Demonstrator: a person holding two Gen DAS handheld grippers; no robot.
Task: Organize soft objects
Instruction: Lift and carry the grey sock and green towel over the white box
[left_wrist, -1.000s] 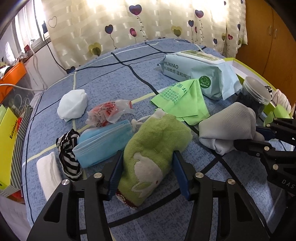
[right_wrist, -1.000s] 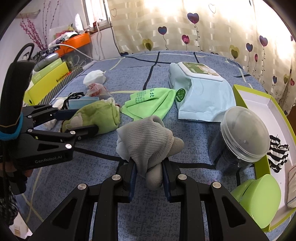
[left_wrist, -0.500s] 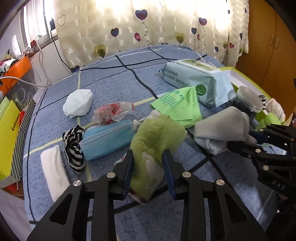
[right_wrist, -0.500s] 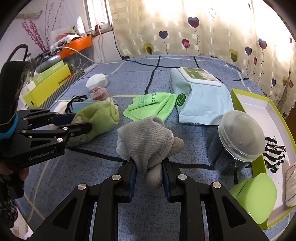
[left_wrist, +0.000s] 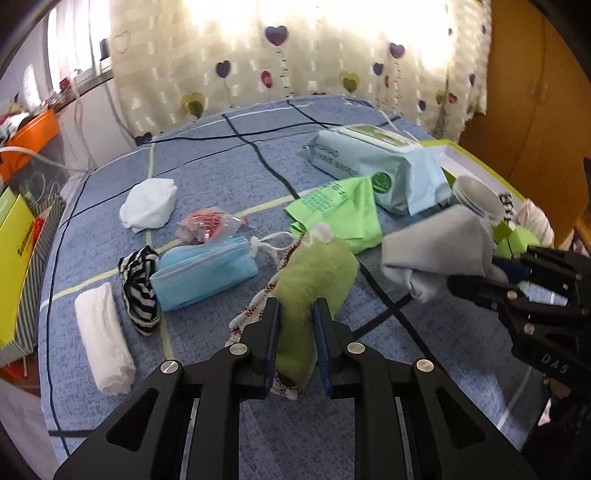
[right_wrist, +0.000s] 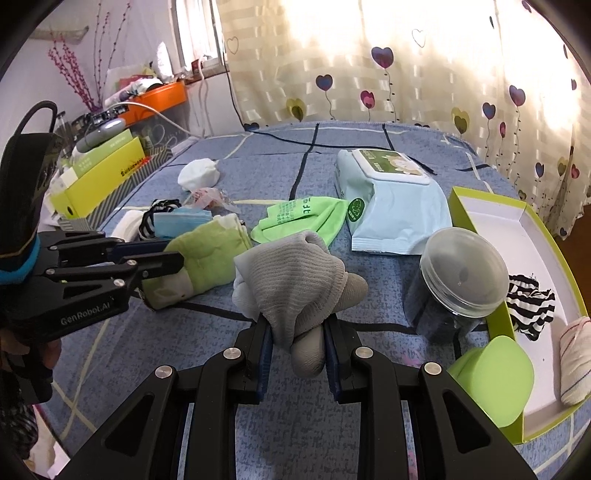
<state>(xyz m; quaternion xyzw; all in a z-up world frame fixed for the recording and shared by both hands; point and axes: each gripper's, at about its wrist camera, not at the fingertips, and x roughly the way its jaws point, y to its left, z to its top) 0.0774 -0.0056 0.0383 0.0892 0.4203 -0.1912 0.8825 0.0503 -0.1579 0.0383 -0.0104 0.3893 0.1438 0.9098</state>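
My left gripper (left_wrist: 295, 332) is shut on a green towel (left_wrist: 314, 273) and holds it above the blue bedspread (left_wrist: 221, 162); the towel also shows in the right wrist view (right_wrist: 207, 254). My right gripper (right_wrist: 297, 343) is shut on a grey sock bundle (right_wrist: 295, 280), which also shows in the left wrist view (left_wrist: 439, 247). A lime box (right_wrist: 513, 317) at the right holds a striped sock (right_wrist: 528, 302) and a white roll (right_wrist: 572, 347).
On the bedspread lie a blue face mask (left_wrist: 203, 273), a striped sock (left_wrist: 138, 288), a white folded cloth (left_wrist: 103, 339), a white bundle (left_wrist: 149, 203), a red wrapper (left_wrist: 207, 225), a green cloth (left_wrist: 340, 214) and a wipes pack (left_wrist: 369, 162). A dark jar (right_wrist: 458, 284) stands by the box.
My left gripper has closed on the green towel and lifted it up and back. The right gripper still holds the grey sock bundle, raised slightly.
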